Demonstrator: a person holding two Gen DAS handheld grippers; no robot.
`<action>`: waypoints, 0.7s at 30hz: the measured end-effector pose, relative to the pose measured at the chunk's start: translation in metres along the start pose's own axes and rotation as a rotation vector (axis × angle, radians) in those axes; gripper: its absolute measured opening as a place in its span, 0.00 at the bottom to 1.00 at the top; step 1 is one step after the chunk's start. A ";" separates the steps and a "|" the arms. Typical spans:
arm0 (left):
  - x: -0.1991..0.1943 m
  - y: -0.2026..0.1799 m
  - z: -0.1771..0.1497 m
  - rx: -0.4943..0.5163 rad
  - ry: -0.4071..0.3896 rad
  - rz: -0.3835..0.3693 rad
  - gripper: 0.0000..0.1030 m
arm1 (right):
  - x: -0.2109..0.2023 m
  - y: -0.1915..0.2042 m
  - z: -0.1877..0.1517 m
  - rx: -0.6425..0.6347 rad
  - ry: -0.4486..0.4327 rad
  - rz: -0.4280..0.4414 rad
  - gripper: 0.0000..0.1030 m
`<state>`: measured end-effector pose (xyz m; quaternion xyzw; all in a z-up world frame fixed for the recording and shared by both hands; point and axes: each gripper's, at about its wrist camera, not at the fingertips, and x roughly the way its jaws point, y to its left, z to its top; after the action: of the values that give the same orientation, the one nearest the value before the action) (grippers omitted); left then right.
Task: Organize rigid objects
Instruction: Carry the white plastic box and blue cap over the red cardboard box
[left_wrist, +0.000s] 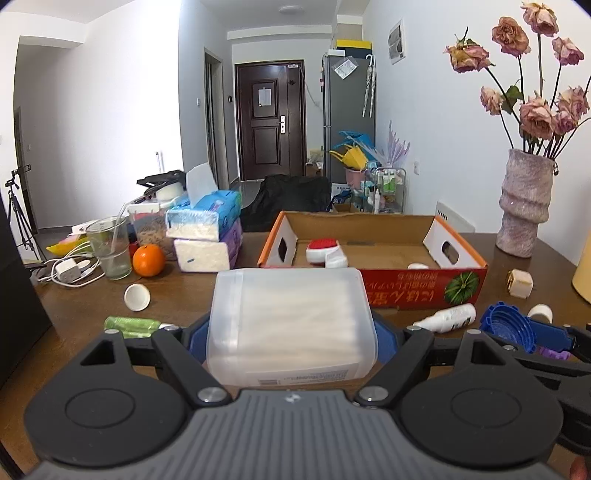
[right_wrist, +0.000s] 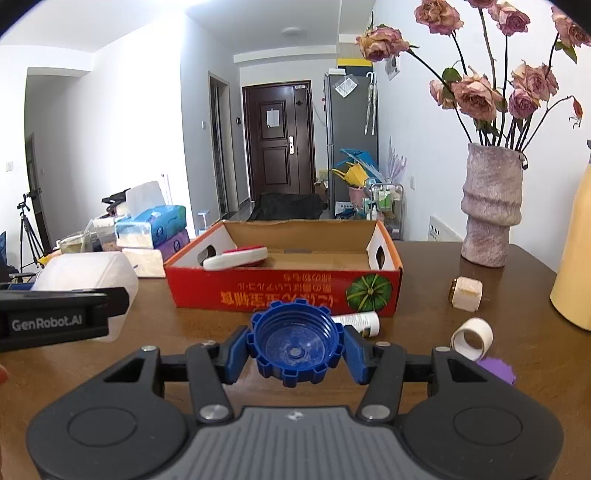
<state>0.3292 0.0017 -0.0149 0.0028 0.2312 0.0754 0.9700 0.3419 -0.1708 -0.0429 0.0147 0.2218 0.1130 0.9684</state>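
Observation:
My left gripper (left_wrist: 291, 332) is shut on a translucent white plastic box (left_wrist: 291, 325) and holds it above the wooden table, just in front of the red cardboard box (left_wrist: 424, 288). My right gripper (right_wrist: 295, 350) is shut on a blue ribbed cap (right_wrist: 295, 341), its hollow side facing the camera, also in front of the red cardboard box (right_wrist: 280, 291). In the right wrist view the plastic box (right_wrist: 85, 269) and the left gripper's black finger (right_wrist: 55, 317) show at the left. A red-and-white brush (left_wrist: 325, 251) and a small white lid (left_wrist: 417, 266) lie inside the box.
On the table lie a white bottle (left_wrist: 448, 317), a white cup (left_wrist: 136, 297), a green tube (left_wrist: 133, 325), a cream cube (right_wrist: 466, 293), a white ring (right_wrist: 472, 338), an orange (left_wrist: 148, 260), a glass (left_wrist: 109, 253), tissue packs (left_wrist: 207, 232) and a vase (left_wrist: 524, 206).

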 end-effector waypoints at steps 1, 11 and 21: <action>0.002 -0.001 0.002 0.000 -0.002 -0.002 0.81 | 0.001 0.000 0.002 0.000 -0.003 -0.001 0.51; 0.024 -0.010 0.020 -0.009 -0.015 -0.013 0.81 | 0.018 -0.009 0.021 0.004 -0.038 -0.011 0.51; 0.054 -0.023 0.033 -0.017 -0.014 -0.030 0.81 | 0.045 -0.019 0.038 0.002 -0.050 -0.038 0.51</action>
<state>0.3948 -0.0117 -0.0103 -0.0085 0.2238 0.0629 0.9726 0.4015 -0.1781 -0.0294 0.0144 0.1978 0.0941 0.9756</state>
